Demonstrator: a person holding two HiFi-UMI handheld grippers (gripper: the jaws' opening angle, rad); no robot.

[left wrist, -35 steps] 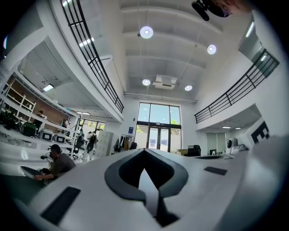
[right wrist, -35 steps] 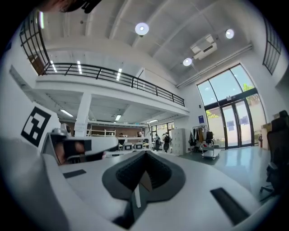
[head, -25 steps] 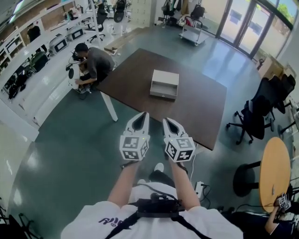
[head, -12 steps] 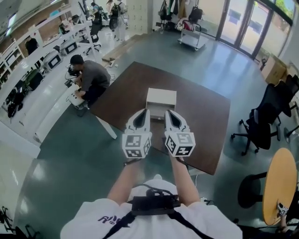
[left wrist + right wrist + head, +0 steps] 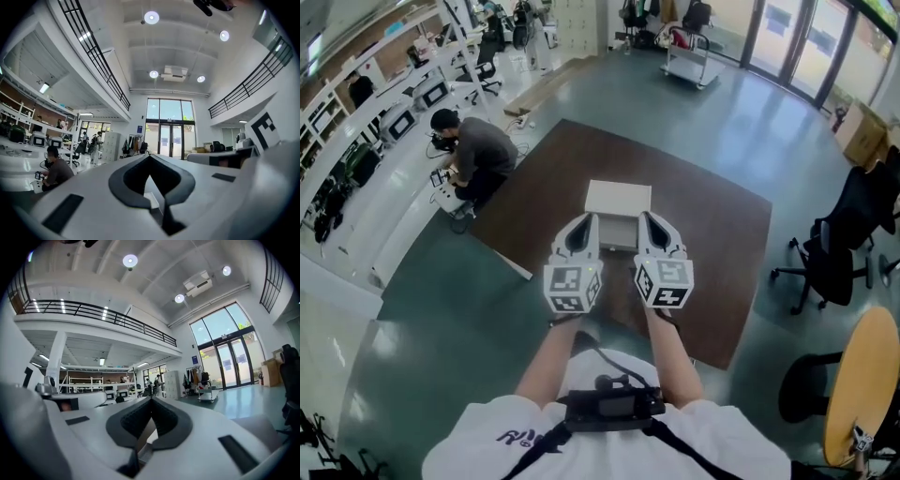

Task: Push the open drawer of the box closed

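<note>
A pale box (image 5: 619,198) stands on the dark brown table (image 5: 712,234), and its drawer (image 5: 617,233) is pulled out toward me. In the head view my left gripper (image 5: 592,217) and right gripper (image 5: 646,217) are held side by side in front of me. Their tips flank the drawer's front, and whether they touch it cannot be told. Both grippers are shut with nothing between the jaws. In the left gripper view the left gripper (image 5: 150,156) points level across the hall. The right gripper (image 5: 151,400) does the same in the right gripper view.
A person (image 5: 473,150) crouches on the floor at the table's left corner. Black office chairs (image 5: 836,255) stand to the right, and a round wooden table (image 5: 862,384) is at lower right. Workbenches (image 5: 384,94) line the left wall, and a cart (image 5: 686,58) stands far back.
I have come closer to the table. Both grippers have moved forward and up in the head view, from short of the table's near edge to beside the open drawer. Both stay shut.
</note>
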